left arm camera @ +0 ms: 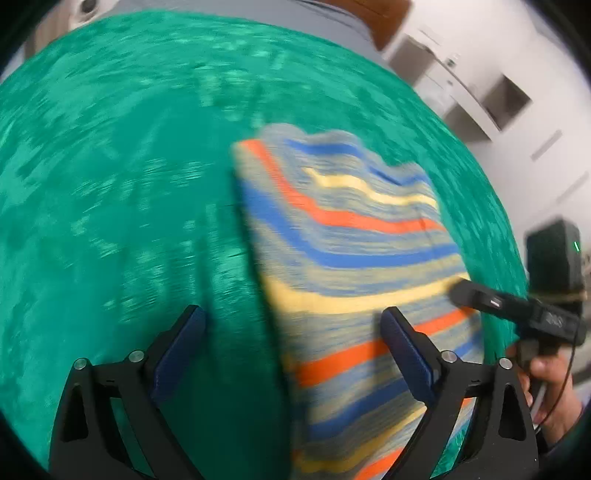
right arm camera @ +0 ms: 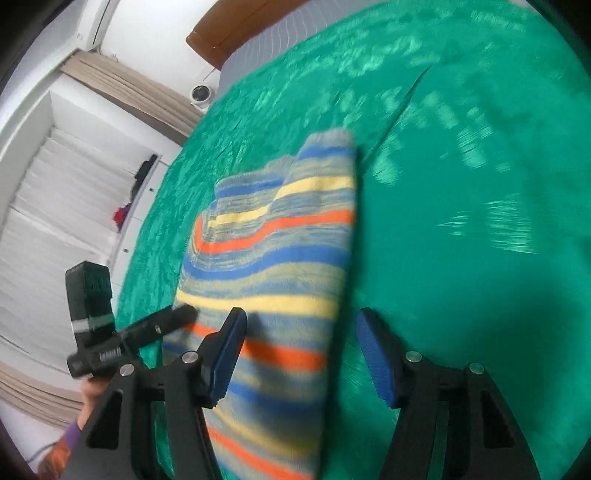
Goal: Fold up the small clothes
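Note:
A folded knit garment [left arm camera: 351, 236] with blue, orange and yellow stripes lies flat on the green bedspread [left arm camera: 129, 184]. In the left wrist view my left gripper [left arm camera: 293, 325] hovers over the garment's left edge, jaws wide apart and nothing pinched. The right gripper's [left arm camera: 461, 291] black tip reaches the garment's right edge. In the right wrist view the garment [right arm camera: 280, 266] runs under my right gripper [right arm camera: 301, 325], whose blue pads stand apart over its right edge without pressing it. The left gripper [right arm camera: 184, 314] pokes in from the left. Both views are blurred.
The green bedspread [right arm camera: 461, 258] stretches wide around the garment. A brown headboard [right arm camera: 229, 26] is at the far end. White cupboards [left arm camera: 480, 96] and beige curtains [right arm camera: 129, 92] line the walls. A person's hand [left arm camera: 550, 380] holds the right gripper.

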The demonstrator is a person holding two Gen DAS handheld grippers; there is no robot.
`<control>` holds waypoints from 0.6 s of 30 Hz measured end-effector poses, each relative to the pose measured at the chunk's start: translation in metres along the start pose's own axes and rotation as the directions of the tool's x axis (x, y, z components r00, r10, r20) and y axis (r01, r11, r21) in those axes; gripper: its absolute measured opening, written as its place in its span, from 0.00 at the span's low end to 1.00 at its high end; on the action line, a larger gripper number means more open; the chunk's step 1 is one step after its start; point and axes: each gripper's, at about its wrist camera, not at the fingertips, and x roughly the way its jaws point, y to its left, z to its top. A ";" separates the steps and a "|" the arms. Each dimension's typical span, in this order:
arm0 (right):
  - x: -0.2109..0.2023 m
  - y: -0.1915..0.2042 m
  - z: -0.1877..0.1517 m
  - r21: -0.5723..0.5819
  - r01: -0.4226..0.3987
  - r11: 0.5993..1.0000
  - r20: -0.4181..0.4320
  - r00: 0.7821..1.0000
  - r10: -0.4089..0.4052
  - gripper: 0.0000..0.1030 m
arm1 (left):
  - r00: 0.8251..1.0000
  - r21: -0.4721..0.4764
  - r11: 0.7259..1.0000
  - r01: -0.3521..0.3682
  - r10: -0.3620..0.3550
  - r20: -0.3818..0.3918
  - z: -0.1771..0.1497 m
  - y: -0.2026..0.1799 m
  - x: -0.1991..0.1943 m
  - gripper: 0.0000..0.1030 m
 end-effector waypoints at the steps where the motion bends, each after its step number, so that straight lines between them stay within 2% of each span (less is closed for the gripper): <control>1: 0.007 0.004 0.001 -0.013 0.016 1.000 -0.001 1.000 -0.016 0.45 | 1.000 0.025 1.000 -0.011 0.011 -0.004 0.000 -0.005 0.004 0.63; 2: 0.013 0.011 0.002 -0.036 0.045 0.998 -0.005 0.999 -0.045 0.38 | 0.999 0.054 0.998 -0.031 0.032 -0.005 -0.001 -0.012 0.008 0.50; 3: 0.017 0.021 0.001 -0.085 0.107 0.991 -0.004 0.994 -0.107 0.31 | 0.999 0.059 0.998 -0.032 0.033 -0.003 -0.001 -0.016 0.008 0.29; 4: 0.017 0.030 -0.002 -0.134 0.160 0.978 0.011 0.987 -0.160 0.27 | 0.999 0.050 0.998 -0.044 0.044 0.006 -0.002 -0.019 0.006 0.16; 5: 0.016 0.048 -0.007 -0.211 0.236 0.948 0.043 0.972 -0.232 0.25 | 0.999 0.036 0.998 -0.048 0.047 0.021 -0.003 -0.022 0.002 0.16; 7: 0.012 0.077 -0.016 -0.327 0.334 0.884 0.107 0.943 -0.316 0.22 | 0.997 0.030 0.998 -0.054 0.053 0.060 -0.006 -0.027 -0.012 0.14; 9: 0.003 0.106 -0.027 -0.414 0.384 0.825 0.179 0.923 -0.340 0.22 | 0.994 0.038 0.998 -0.051 0.047 0.102 -0.007 -0.032 -0.031 0.14; 11: -0.010 0.127 -0.033 -0.448 0.392 0.804 0.237 0.919 -0.316 0.22 | 0.987 0.061 0.996 -0.059 0.049 0.151 -0.006 -0.038 -0.053 0.14; 15: -0.045 0.152 -0.029 -0.445 0.366 0.817 0.319 0.918 -0.238 0.22 | 0.967 0.083 0.995 -0.046 0.023 0.255 0.009 -0.046 -0.104 0.14; 17: -0.054 0.159 -0.019 -0.433 0.347 0.832 0.333 0.919 -0.210 0.22 | 0.956 0.094 0.994 -0.048 0.019 0.292 0.019 -0.053 -0.118 0.15; 18: -0.061 0.159 -0.012 -0.415 0.333 0.847 0.342 0.919 -0.193 0.22 | 0.954 0.096 0.994 -0.052 0.021 0.299 0.023 -0.054 -0.118 0.18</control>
